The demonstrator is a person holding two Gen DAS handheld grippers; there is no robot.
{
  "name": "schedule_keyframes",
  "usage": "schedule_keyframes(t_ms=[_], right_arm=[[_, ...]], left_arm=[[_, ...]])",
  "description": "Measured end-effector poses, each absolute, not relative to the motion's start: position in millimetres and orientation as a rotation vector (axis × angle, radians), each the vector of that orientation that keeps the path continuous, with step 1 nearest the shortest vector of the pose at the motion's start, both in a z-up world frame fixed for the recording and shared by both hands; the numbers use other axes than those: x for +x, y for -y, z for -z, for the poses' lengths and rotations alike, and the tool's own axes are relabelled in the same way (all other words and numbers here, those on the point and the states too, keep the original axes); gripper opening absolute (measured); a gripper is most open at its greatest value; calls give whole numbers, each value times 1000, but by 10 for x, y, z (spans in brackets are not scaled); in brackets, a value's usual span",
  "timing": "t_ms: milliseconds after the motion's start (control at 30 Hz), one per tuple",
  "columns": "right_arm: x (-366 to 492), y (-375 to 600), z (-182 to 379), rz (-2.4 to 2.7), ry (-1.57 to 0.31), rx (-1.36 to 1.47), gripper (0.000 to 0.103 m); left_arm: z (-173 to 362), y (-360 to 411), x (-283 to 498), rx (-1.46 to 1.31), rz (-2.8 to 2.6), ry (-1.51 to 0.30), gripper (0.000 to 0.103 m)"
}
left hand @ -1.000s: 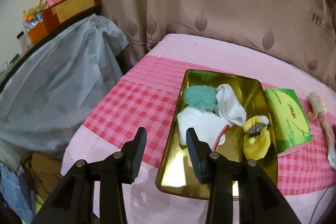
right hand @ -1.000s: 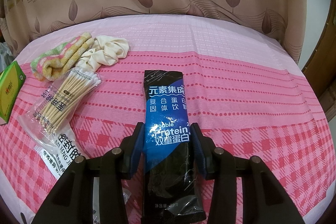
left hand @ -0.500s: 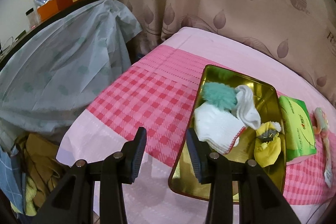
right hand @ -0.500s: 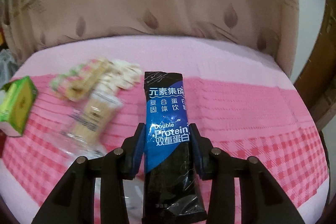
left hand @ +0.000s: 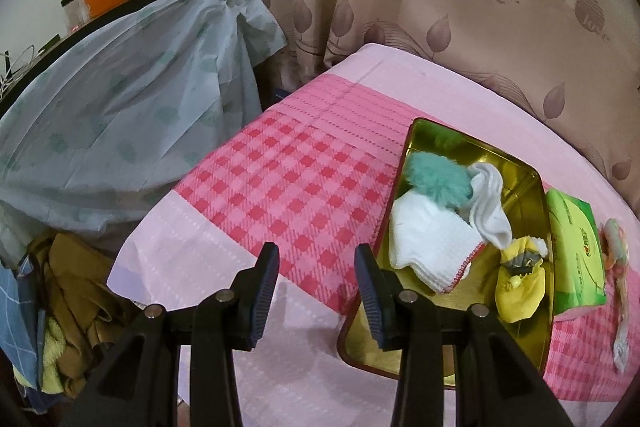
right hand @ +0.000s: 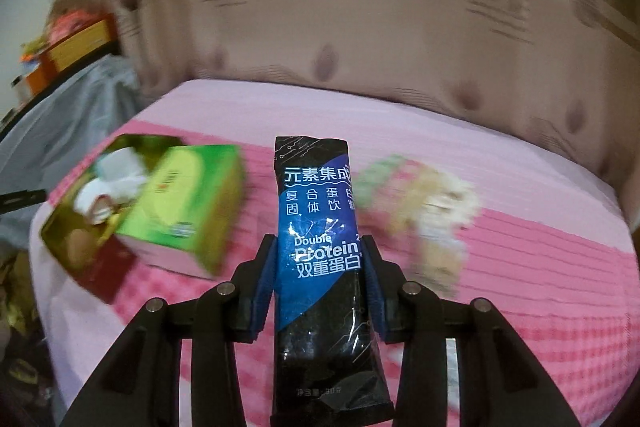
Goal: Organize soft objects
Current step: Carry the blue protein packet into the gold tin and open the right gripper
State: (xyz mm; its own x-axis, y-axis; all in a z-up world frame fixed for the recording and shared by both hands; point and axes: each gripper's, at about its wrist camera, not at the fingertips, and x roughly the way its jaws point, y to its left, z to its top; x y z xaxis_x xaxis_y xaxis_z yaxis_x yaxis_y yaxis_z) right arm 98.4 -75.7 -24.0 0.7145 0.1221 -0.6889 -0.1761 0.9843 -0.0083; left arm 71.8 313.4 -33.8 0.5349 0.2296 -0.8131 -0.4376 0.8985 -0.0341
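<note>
Lifted off the bedspread since the earlier frame, the protein sachet [right hand: 320,227] now hangs right of the gold tin [left hand: 536,187], pinched by the right gripper [right hand: 320,263]. Left of the tin, the left gripper [left hand: 316,287] stands spread and empty. Step in hand: carry; next, lowering the sachet into the tin among its soft items.

Dim, warm indoor light falls on both fisheye views, whose corners go black and whose edges bend. The left view is sharp; glare shines on the gold tray [left hand: 476,147], and soft tool shadows lie on the pink bed [left hand: 288,187]. The right view is motion-blurred, only the packet [right hand: 320,227] crisp, with glints on its foil.
</note>
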Motion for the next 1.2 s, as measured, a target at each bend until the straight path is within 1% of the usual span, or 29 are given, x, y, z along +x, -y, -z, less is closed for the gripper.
schedule_keyframes(t_ms=[400,633,967,1200], right_arm=[[1012,-693,345,-423,-784,-183,37],[1053,-1291,389,-512,-788,-229,37],[1183,-1695,484,-551,-808,-270,37],[1365,-1923,648,-556,-842,-316,38]], left_arm=[[374,-3218,712,-275,-424,-945,40],[368,-3265,703,-274,-463,-935,40],[390,-3332,701,-288,-489,-941,40],[384,-3368,687,-297,-504,-933,40]])
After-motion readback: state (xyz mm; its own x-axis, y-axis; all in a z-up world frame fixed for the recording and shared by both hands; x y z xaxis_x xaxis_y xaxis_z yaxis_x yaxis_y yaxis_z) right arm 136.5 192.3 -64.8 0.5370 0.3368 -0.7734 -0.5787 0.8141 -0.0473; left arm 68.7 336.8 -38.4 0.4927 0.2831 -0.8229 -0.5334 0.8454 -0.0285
